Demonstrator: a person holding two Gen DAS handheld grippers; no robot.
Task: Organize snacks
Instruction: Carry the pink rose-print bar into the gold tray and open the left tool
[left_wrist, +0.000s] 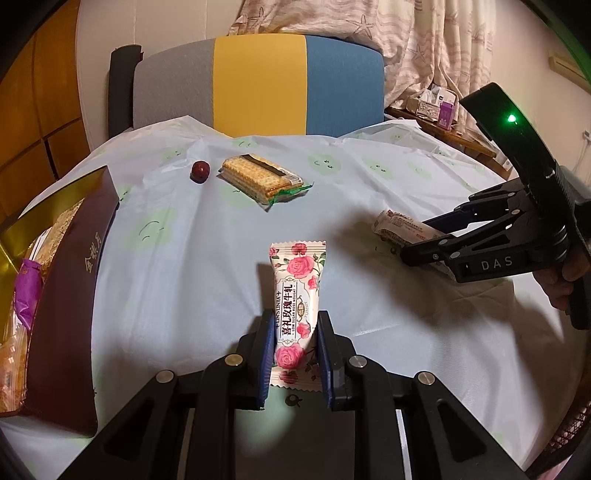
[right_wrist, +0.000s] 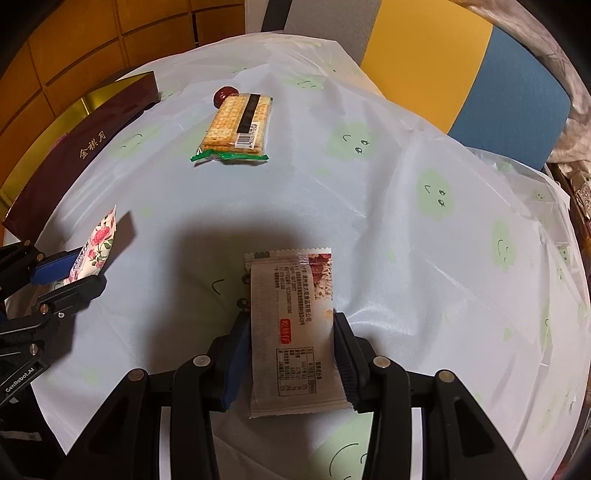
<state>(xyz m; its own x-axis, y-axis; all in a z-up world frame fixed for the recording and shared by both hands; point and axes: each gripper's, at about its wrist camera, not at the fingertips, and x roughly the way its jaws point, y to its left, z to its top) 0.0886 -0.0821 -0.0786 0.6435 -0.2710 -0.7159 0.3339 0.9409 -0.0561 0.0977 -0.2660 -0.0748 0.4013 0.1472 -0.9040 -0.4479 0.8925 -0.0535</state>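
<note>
Left gripper (left_wrist: 293, 360), lower centre of its view: fingers clenched on a rose-print nougat packet (left_wrist: 297, 291), held upright. Right gripper (right_wrist: 291, 354), lower centre of its view: fingers clamped on a printed snack packet (right_wrist: 293, 332) above the worktop (right_wrist: 406, 221). Mid frame: cracker pack (left_wrist: 258, 177) with a red jujube (left_wrist: 200, 171) beside it. Left edge: maroon gift box (left_wrist: 74, 266). Top: striped chair (left_wrist: 258, 85).

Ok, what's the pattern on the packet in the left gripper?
Pink roses with green leaves on a cream wrapper, clearest in the left wrist view, held in the left gripper.
</note>
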